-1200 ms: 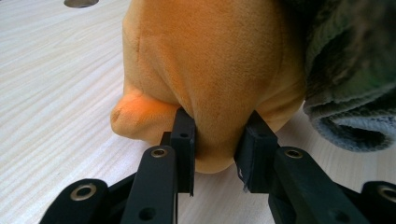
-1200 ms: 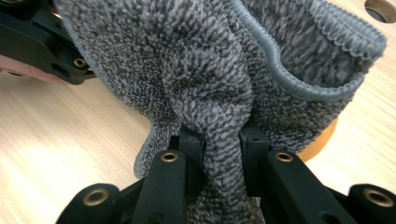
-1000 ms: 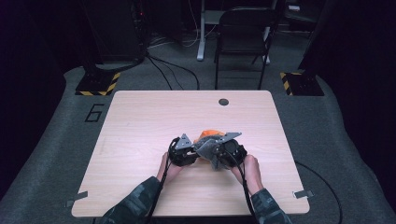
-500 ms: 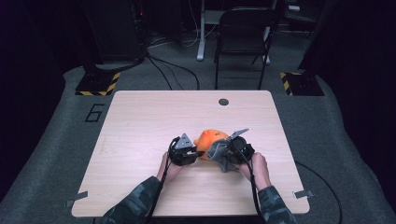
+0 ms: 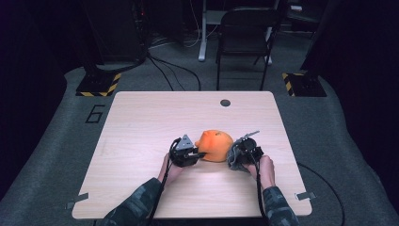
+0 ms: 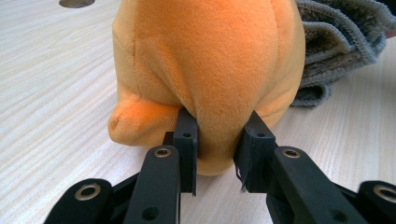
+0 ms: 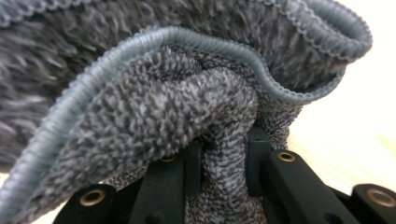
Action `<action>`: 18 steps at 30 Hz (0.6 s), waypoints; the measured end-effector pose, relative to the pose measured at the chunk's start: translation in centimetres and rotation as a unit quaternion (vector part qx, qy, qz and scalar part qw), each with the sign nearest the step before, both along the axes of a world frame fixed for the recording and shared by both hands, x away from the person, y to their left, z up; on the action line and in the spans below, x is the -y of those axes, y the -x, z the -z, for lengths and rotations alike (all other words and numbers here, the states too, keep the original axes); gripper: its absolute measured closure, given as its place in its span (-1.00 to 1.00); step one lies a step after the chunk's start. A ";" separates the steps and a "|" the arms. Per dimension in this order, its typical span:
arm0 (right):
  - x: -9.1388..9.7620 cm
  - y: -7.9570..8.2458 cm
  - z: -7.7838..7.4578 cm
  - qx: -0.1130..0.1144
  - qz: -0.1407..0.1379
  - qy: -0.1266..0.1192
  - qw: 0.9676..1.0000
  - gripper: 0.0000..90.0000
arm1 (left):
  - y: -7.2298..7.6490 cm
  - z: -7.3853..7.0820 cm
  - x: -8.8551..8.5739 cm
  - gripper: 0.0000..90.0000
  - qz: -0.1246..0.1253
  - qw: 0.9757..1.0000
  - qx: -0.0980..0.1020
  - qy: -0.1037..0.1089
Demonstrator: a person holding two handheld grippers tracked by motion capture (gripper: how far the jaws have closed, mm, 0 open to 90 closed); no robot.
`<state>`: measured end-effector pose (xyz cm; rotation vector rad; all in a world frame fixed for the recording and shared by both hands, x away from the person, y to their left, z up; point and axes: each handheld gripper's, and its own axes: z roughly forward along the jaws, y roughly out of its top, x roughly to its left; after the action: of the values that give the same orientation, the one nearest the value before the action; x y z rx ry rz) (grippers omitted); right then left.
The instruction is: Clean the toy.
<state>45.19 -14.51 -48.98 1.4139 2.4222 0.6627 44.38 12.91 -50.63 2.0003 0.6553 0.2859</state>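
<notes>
On the wooden table [image 5: 141, 122], an orange plush [image 5: 215, 145] sits near the front middle. The left gripper [image 6: 218, 149] pinches a fold of the plush, while the right gripper [image 7: 223, 163], just beside it, is clamped on a bunched grey cloth [image 7: 154, 98].

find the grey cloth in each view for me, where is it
High view: grey cloth right of centre, bunched at the right gripper.
Left gripper view: top right, behind the orange plush toy.
Right gripper view: pinched between the jaws.
Shared landmark: the pale wooden table.
</notes>
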 end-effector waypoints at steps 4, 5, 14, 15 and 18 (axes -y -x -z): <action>0.2 0.0 0.0 0.007 0.006 0.008 1.000 0.66 | 0.0 0.0 0.0 0.60 -0.001 1.000 0.000 0.000; 0.3 0.1 -0.2 0.004 0.012 0.010 1.000 0.67 | 0.0 0.0 0.0 0.60 -0.004 1.000 0.002 0.002; 1.7 1.7 -6.2 0.091 0.023 -0.084 0.992 0.69 | 0.0 0.0 0.0 0.58 -0.006 1.000 -0.002 0.002; 1.2 1.9 -6.7 0.095 0.014 -0.092 0.991 0.69 | 0.0 0.1 0.0 0.58 -0.007 1.000 -0.003 0.003; -0.8 2.1 -6.8 0.094 -0.009 -0.087 0.992 0.69 | -0.1 0.0 -0.2 0.57 -0.005 1.000 -0.006 0.002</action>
<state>43.06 -13.71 -42.16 1.3276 2.2791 0.9863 44.48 13.11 -50.67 1.9974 0.6729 0.2789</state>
